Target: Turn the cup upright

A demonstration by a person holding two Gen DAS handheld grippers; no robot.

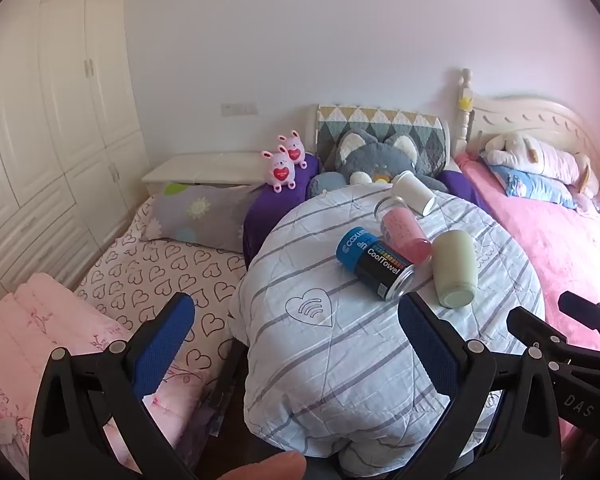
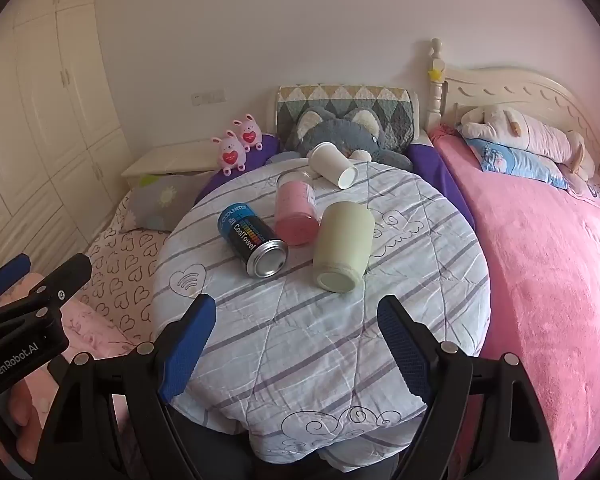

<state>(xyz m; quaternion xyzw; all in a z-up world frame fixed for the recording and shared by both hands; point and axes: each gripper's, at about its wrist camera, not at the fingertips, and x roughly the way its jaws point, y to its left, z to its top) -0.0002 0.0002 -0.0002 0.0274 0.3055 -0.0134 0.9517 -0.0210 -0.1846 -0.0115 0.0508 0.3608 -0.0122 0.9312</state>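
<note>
Several cups lie on their sides on a round table under a striped quilt [image 2: 320,344]. Nearest is a pale green cup [image 2: 342,246], also in the left wrist view [image 1: 455,268]. Left of it lies a blue and black CoolTowel can [image 2: 254,242] [image 1: 374,262]. Behind are a pink cup [image 2: 296,214] [image 1: 404,238] and a white cup [image 2: 334,164] [image 1: 414,192]. My right gripper [image 2: 298,314] is open and empty, just short of the green cup. My left gripper [image 1: 296,312] is open and empty, short of the can.
A bed with a heart-print sheet [image 1: 160,276] lies left of the table, a pink bed [image 2: 548,264] right. A grey plush cat [image 2: 340,132] and two pink bunny toys [image 2: 236,146] sit behind the table. White wardrobes [image 1: 40,120] line the left wall.
</note>
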